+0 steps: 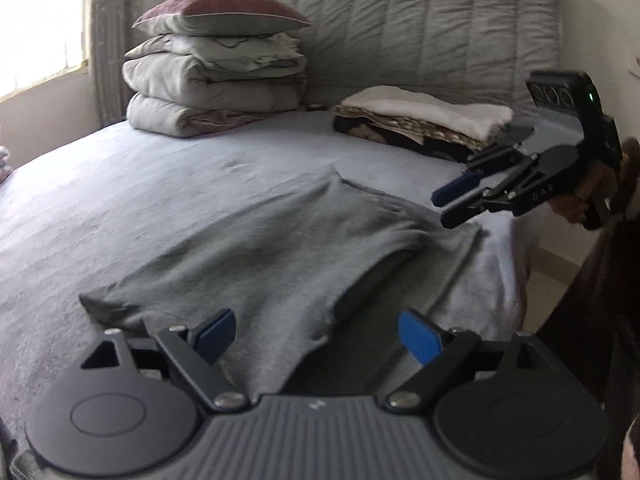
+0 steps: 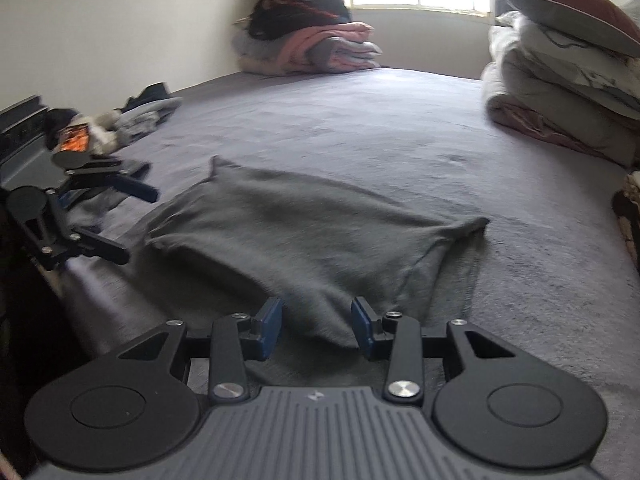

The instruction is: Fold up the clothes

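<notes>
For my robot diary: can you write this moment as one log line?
task: fold clothes | grey garment: partly folded on bed | left tongs: open, empty | right tongs: open, empty

Bed [image 2: 360, 120] lying mostly bare beyond & around the grey garment [image 2: 312, 236], so wide room there. Far left in the left wrist view: bedding stack [image 1: 212, 76] blocking; far right: folded pile [image 1: 424, 120]. Right wrist view: loose clothes [image 2: 132, 120] crowding the left edge, another heap [image 2: 312, 40] sitting at the far corner.
</notes>
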The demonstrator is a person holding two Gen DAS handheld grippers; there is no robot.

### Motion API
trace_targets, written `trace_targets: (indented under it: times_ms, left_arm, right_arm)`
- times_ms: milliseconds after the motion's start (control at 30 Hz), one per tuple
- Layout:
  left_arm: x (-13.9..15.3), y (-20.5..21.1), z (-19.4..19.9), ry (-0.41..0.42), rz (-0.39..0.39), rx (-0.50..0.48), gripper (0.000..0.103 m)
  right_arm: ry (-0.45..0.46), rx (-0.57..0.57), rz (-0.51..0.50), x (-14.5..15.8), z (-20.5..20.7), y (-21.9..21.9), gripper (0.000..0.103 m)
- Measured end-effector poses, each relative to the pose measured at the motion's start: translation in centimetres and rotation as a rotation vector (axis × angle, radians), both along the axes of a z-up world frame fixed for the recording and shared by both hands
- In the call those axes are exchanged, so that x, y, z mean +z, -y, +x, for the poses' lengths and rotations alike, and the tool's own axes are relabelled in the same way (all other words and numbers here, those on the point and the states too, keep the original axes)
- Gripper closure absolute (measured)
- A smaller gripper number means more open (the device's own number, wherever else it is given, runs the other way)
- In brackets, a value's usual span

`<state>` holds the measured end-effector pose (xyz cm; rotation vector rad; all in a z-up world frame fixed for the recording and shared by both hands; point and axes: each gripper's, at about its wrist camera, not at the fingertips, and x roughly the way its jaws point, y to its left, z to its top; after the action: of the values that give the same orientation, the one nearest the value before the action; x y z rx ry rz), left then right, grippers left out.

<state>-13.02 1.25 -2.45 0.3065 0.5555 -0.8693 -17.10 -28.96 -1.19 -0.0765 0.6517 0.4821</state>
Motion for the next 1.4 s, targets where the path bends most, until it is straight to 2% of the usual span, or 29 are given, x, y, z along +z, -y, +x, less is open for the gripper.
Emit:
trace_targets:
  times_ms: [200,300,467,600,700,733,900,1067,1200,1267,1300,1333,1367,1400]
  left_arm:
    - [-0.4,0.8,-0.9,0.023,0.037,-0.053,0.028]
    - [-0.6,1.2,-1.2,0.030,0.057,-0.076,0.039]
    - [-0.9,1.7,-0.7,0.000,0.114,-0.062,0.065]
    - [-0.2,0.6,-0.7,-0.092,0.080,-0.091,0.065]
    - [-0.6,-0.2,0.1,-0.230,0.015,-0.095,0.065]
    - [-0.9,-0.2,0.2,-0.244,0.005,-0.074,0.065]
    - [-2.1,0.4,0.7,-0.226,0.049,0.035,0.055]
    - [-2.8,1.2,0.8,-0.203,-0.010,0.071,0.055]
    - [-3.4,1.4,1.4,-0.195,-0.073,0.101,0.057]
    - [-3.6,1.4,1.8,-0.214,-0.106,0.112,0.067]
    - [-3.5,1.3,2.1,-0.228,-0.115,0.114,0.070]
    - [-3.4,1.2,2.3,-0.247,-0.125,0.113,0.078]
    - [-3.3,1.0,2.6,-0.270,-0.138,0.107,0.088]
    - [-3.1,0.8,2.7,-0.292,-0.152,0.100,0.093]
  right_arm:
    - [0.006,0.070,0.004,0.2,-0.7,-0.9,0.062]
    - [0.005,0.101,0.015,0.4,-0.8,-1.3,0.062]
    - [-0.052,0.153,-0.006,-0.1,-0.5,-2.2,0.063]
    - [-0.105,0.145,-0.019,-1.0,0.0,-2.0,0.063]
    - [-0.144,0.110,-0.007,-1.7,0.5,-1.4,0.063]
    - [-0.163,0.091,-0.001,-2.1,0.9,-1.2,0.063]
    - [-0.177,0.037,0.029,-3.1,1.8,-1.3,0.063]
    - [-0.171,-0.004,0.070,-3.9,2.5,-1.5,0.063]
    - [-0.175,-0.054,0.159,-4.5,3.2,-1.2,0.063]
    - [-0.180,-0.076,0.202,-4.7,3.5,-1.0,0.064]
    - [-0.182,-0.082,0.215,-4.7,3.6,-0.8,0.069]
    - [-0.188,-0.085,0.223,-4.6,3.7,-0.7,0.080]
    - [-0.197,-0.085,0.235,-4.5,3.8,-0.5,0.085]
    - [-0.209,-0.084,0.251,-4.4,3.8,-0.2,0.089]
